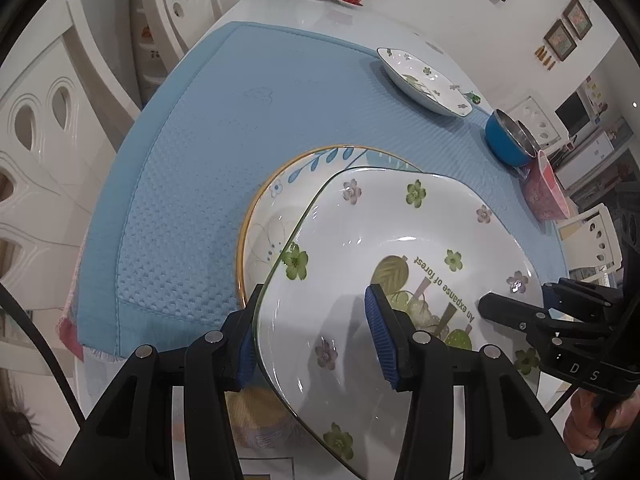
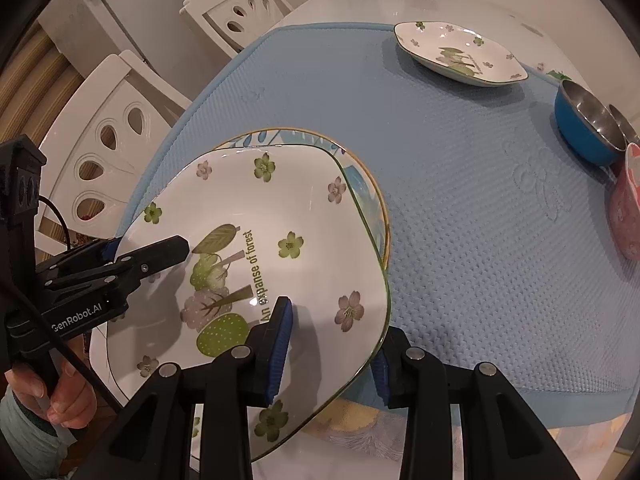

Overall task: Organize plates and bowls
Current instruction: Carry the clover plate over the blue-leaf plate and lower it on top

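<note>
At the left of the scene, white carved dining chairs (image 1: 52, 128) stand beside the white table (image 1: 280, 4), which carries a blue quilted mat (image 1: 224, 120). The left gripper (image 1: 312, 332) is clamped on the left rim of a white rounded-square ceramic plate with green and pink flowers and the words "An expanse of forest" (image 1: 380, 232): one blue pad lies on the plate's upper face, the other under the rim. Only the right wrist view shows the hand (image 2: 60, 396) gripping this tool's handle, along with its cable and the lettering on its body.

The plate lies over a round white plate with a yellow rim and blue leaf pattern (image 1: 272, 208) that rests on the mat near its front edge; whether the two touch cannot be told.

The right gripper (image 2: 332, 344) is clamped the same way on the plate's right rim, one pad above, one below. The left wrist view shows it from the side, with part of the hand (image 1: 588, 420) behind it.

Further right on the mat, well apart, sit a second flowered square plate (image 2: 460, 52), a blue bowl with a steel lining (image 2: 584, 128) and, just beside it, a pink patterned bowl (image 2: 628, 208). The left view alone shows framed pictures (image 1: 568, 28) on the wall.
</note>
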Demonstrator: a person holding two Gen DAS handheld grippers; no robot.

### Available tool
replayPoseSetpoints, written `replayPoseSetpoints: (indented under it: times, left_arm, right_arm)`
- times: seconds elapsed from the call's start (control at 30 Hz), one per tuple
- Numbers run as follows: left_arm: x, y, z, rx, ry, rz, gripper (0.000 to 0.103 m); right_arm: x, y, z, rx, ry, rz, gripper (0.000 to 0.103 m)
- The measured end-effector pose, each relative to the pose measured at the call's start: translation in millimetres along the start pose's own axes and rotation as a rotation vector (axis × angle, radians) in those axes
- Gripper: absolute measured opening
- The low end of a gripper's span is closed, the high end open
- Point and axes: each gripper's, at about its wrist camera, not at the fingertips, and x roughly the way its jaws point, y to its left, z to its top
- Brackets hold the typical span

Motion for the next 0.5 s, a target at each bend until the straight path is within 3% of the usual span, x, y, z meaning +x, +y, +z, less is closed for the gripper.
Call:
replayPoseSetpoints:
  times: [0.5]
  left_arm:
    - [12.1,-2.8,9.8,0.033,0.029,0.010,0.045]
  right_arm:
    - [23.1,-9.7,6.7,0.096,0.089,-0.004,0.036]
